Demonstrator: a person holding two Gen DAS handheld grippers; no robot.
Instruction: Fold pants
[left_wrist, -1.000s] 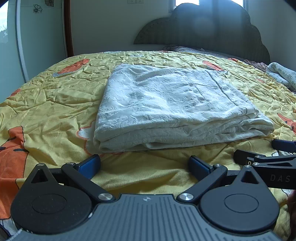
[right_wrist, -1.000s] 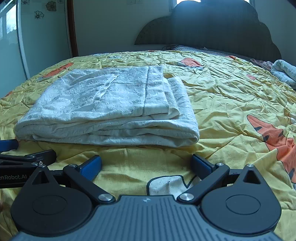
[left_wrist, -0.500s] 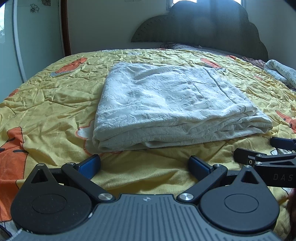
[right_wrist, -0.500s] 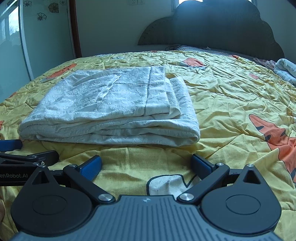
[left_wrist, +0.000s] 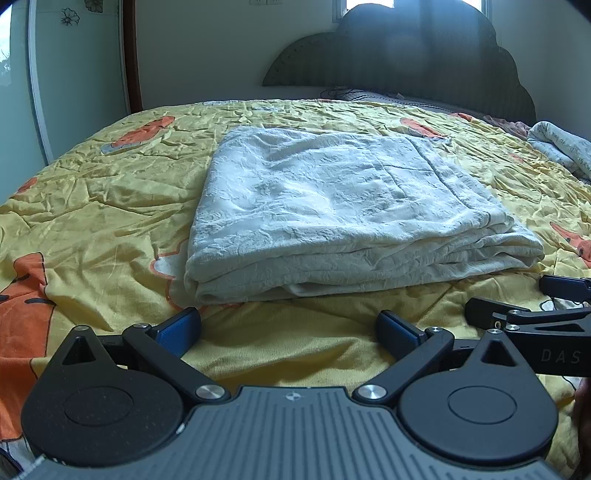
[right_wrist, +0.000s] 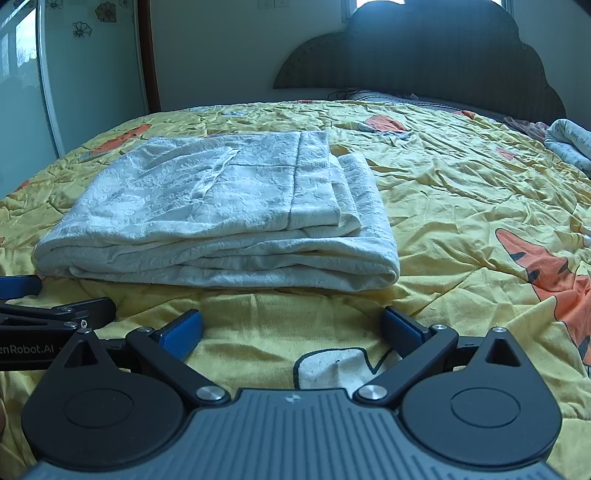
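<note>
White textured pants (left_wrist: 332, 206) lie folded into a flat layered rectangle on the yellow bedspread (left_wrist: 103, 206). In the right wrist view the same pants (right_wrist: 221, 206) show stacked layers, the fold edges facing me. My left gripper (left_wrist: 290, 328) hovers open just short of the stack's near edge, with nothing between its blue pads (left_wrist: 179, 328). My right gripper (right_wrist: 291, 328) is open too, a little back from the near right corner of the stack. Each gripper appears at the edge of the other's view.
The bed carries a yellow cover with orange cartoon prints (right_wrist: 546, 266). A dark scalloped headboard (left_wrist: 406, 59) stands at the far end. A rolled pale cloth (left_wrist: 561, 147) lies at the far right. A glass door (right_wrist: 22, 74) is on the left.
Both grippers have drawn back slightly and tilted up, so the folded pants sit a bit lower and farther in view. The pants have not moved. Both grippers stay open.
</note>
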